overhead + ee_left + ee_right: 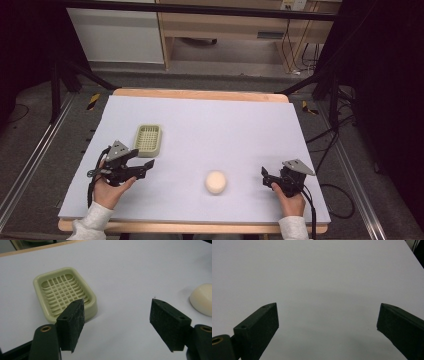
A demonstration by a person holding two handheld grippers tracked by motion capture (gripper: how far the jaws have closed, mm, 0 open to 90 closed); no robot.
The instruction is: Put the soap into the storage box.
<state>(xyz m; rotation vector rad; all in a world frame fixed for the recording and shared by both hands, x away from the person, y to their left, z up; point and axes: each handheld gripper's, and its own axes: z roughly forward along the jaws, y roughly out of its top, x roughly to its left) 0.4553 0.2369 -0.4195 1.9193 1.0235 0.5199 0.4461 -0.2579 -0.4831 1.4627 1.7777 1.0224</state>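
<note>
A pale green soap dish (148, 139) with a grid floor rests on the left half of the white table; it looks empty (65, 294). A cream oval bar of soap (216, 182) lies near the table's front middle and shows at the right edge of the left gripper view (203, 299). My left gripper (145, 167) hovers just in front of the dish, between dish and soap, its jaws open with nothing between them (117, 323). My right gripper (265, 177) sits at the front right, to the right of the soap, jaws wide open over bare table (328, 326).
The white table top (230, 130) has a wooden rim along its far and near edges. Beyond it stand metal frame legs, cables on the floor and a wooden shelf unit (225, 25).
</note>
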